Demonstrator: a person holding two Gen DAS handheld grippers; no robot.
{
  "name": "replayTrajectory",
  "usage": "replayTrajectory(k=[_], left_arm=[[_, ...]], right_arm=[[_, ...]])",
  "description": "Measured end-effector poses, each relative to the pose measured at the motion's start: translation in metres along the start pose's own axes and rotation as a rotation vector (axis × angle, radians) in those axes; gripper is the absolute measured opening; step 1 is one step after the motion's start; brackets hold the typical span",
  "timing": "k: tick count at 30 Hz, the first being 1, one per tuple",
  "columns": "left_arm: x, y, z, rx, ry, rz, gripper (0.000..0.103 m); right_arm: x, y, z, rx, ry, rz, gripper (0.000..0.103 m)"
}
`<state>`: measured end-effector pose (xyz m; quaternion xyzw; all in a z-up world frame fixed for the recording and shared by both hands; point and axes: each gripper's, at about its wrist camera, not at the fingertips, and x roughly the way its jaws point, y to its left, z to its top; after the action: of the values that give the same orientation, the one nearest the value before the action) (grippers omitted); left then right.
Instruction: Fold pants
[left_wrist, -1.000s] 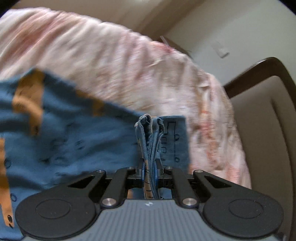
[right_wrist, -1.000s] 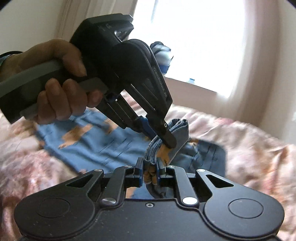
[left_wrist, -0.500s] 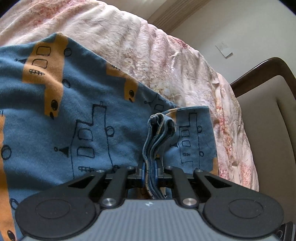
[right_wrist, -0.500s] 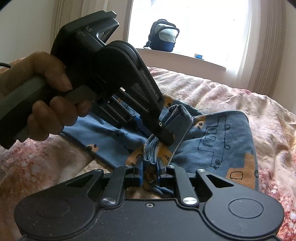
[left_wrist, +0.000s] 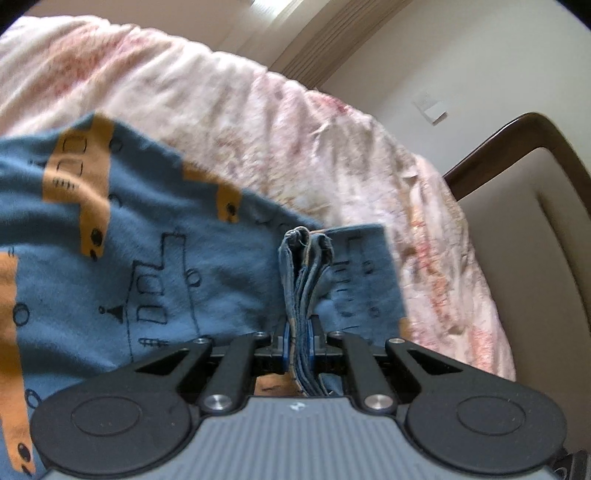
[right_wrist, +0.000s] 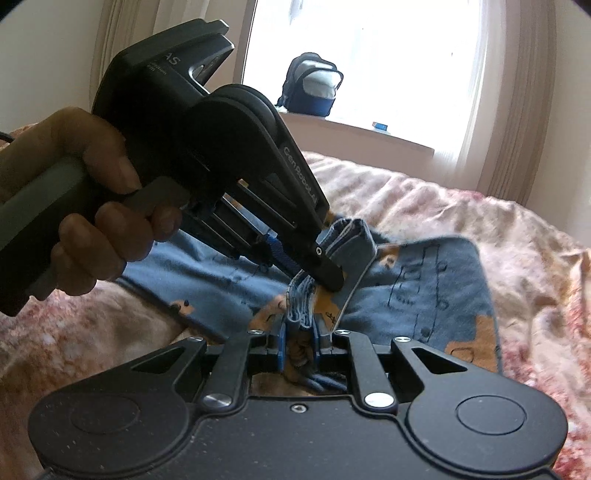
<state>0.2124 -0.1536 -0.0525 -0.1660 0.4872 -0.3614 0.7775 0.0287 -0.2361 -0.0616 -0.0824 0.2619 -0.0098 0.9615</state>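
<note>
Daylight poured through the window (right_wrist: 369, 66), blown out to white glare. The bedspread (left_wrist: 258, 122) looked motion-blurred, and fisheye distortion curved and darkened both views' edges.

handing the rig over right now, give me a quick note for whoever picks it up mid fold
Left gripper: shut on a bunched edge of the blue pants.
Right gripper: shut on the same bunched edge, right beside the left gripper's tips.
Pants: the rest is spread on the floral bedspread, with the pinched edge raised off it.
Done: both grips set on stacked layers.
Left: lay the held edge down, release, smooth and check the fold.
</note>
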Motion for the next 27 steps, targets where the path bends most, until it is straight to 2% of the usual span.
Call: replayTrajectory(k=[2, 5, 10, 13, 16, 19, 23, 27], left_arm=[[-0.012, -0.007, 0.003, 0.009, -0.021, -0.02, 0.009], [-0.035, -0.016, 0.009, 0.031, -0.046, -0.008, 0.009], [-0.065, -0.005, 0.022, -0.042, -0.021, 0.034, 0.009], [-0.079, 0.009, 0.02, -0.025, -0.012, 0.115, 0.009], [-0.082, 0.036, 0.01, -0.069, -0.002, 0.15, 0.009], [-0.076, 0.065, -0.001, -0.111, 0.008, 0.177, 0.01], [-0.072, 0.093, -0.018, -0.188, -0.03, 0.125, 0.014], [-0.074, 0.098, -0.017, -0.165, -0.027, 0.095, 0.017]], right_arm=[[-0.004, 0.002, 0.003, -0.001, -0.013, -0.007, 0.015], [-0.022, 0.014, 0.018, -0.026, -0.079, -0.021, 0.015], [-0.03, 0.031, 0.04, -0.08, -0.116, 0.042, 0.015], [-0.029, 0.039, 0.047, -0.087, -0.122, 0.083, 0.015], [-0.023, 0.06, 0.049, -0.115, -0.117, 0.157, 0.015], [-0.013, 0.07, 0.047, -0.125, -0.08, 0.186, 0.015], [0.012, 0.086, 0.034, -0.149, -0.011, 0.227, 0.015], [0.015, 0.096, 0.028, -0.18, 0.0, 0.217, 0.016]])
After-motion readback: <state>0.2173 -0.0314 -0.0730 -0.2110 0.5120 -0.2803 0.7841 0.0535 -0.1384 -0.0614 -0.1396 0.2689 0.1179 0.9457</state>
